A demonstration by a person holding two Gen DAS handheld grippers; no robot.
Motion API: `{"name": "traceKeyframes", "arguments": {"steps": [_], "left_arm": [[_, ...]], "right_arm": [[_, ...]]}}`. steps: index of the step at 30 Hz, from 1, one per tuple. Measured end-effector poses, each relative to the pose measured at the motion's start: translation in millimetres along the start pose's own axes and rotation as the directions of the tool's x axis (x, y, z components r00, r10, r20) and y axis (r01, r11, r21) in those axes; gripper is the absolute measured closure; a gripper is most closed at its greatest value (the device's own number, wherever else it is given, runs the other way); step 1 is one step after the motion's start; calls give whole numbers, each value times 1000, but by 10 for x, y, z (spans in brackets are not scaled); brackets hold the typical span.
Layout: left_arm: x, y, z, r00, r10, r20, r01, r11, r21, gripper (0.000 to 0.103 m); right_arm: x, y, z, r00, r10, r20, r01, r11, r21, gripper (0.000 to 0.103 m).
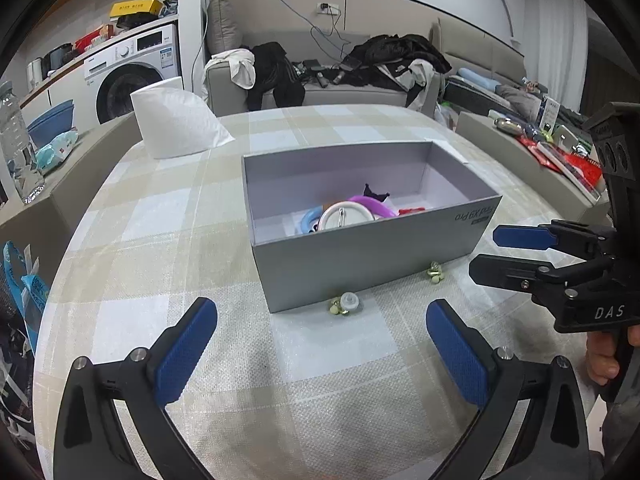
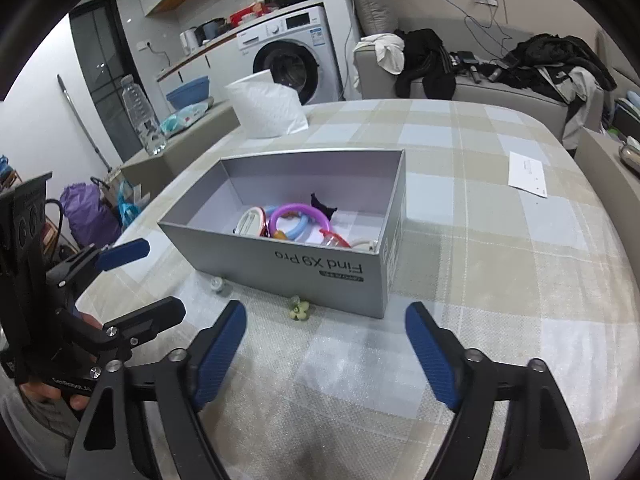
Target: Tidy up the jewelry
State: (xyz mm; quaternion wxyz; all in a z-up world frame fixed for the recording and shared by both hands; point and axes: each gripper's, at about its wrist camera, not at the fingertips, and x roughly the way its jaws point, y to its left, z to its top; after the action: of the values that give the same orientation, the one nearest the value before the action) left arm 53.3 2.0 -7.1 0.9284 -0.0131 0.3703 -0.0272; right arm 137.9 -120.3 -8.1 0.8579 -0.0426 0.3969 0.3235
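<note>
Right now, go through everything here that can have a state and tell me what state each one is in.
Grey box: open, no lid, upright.
Bangles: inside the box, heaped together.
Green flower clip: outside the box, on the tablecloth by its front wall.
Pale clip: outside the box, on the tablecloth by its front wall.
Left gripper: open, empty.
Right gripper: open, empty.
Washing machine: door shut.

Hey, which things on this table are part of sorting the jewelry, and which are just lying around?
Part of the job:
grey box
bangles inside it
green flower clip on the cloth
small gold piece on the cloth
left gripper, open
right gripper, open

Just lying about:
white paper bag
paper sheet
water bottle
</note>
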Motion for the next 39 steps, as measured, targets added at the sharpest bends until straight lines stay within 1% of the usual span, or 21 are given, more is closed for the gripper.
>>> {"name": "traceKeyframes", "arguments": {"steps": [2, 4, 5, 6, 7, 8, 10, 13, 17, 20, 22, 27, 33, 35, 37, 39], "left_arm": [[1, 5, -8, 1000, -11, -7, 11, 1000, -1, 4], [27, -1, -15, 999, -24, -28, 24, 1000, 4, 14], [44, -9, -21, 999, -22, -40, 22, 1000, 8, 16], [61, -20, -25, 998, -20, -53, 21, 1000, 15, 22], [70, -29, -29, 998, -27, -61, 28, 999, 20, 28], [64, -41, -38, 997, -36, -64, 38, 999, 25, 30], [55, -58, -47, 996, -52, -66, 55, 998, 36, 39], [80, -97, -57, 995, -61, -83, 66, 996, 56, 50], [111, -106, -46, 993, -70, -99, 77, 995, 62, 51], [145, -104, -41, 990, -82, -117, 90, 994, 57, 52], [163, -103, -42, 988, -87, -128, 94, 994, 52, 56], [208, -85, -22, 985, -102, -141, 108, 993, 37, 58], [253, -77, 16, 981, -125, -148, 130, 991, 25, 58], [265, -84, 28, 981, -122, -149, 128, 991, 28, 58], [275, -97, 36, 982, -114, -148, 120, 992, 35, 65], [280, -101, 41, 983, -112, -148, 119, 992, 38, 69]], "right_arm": [[39, 11, -11, 1000, 9, -17, -9, 1000, -3, 44], [78, 36, -27, 999, 10, -35, -11, 1000, -13, 51], [90, 45, -32, 999, 7, -39, -8, 1000, -19, 53], [106, 63, -40, 999, 3, -44, -5, 1000, -28, 54], [124, 82, -48, 999, 3, -52, -5, 999, -37, 61], [137, 100, -50, 998, 0, -58, -3, 999, -43, 70], [176, 146, -63, 997, -18, -73, 13, 998, -66, 76], [217, 198, -78, 996, -26, -86, 19, 996, -87, 76], [258, 253, -49, 995, -54, -89, 44, 993, -109, 76], [289, 320, -41, 992, -91, -91, 78, 987, -141, 76], [315, 367, -35, 989, -113, -90, 97, 982, -163, 76], [360, 435, -10, 987, -135, -89, 117, 976, -181, 77], [376, 508, -12, 986, -145, -86, 123, 969, -215, 86], [373, 523, -24, 987, -138, -85, 116, 968, -223, 94], [366, 528, -34, 988, -133, -83, 111, 966, -234, 95], [364, 513, -32, 989, -122, -89, 99, 969, -228, 103]]}}
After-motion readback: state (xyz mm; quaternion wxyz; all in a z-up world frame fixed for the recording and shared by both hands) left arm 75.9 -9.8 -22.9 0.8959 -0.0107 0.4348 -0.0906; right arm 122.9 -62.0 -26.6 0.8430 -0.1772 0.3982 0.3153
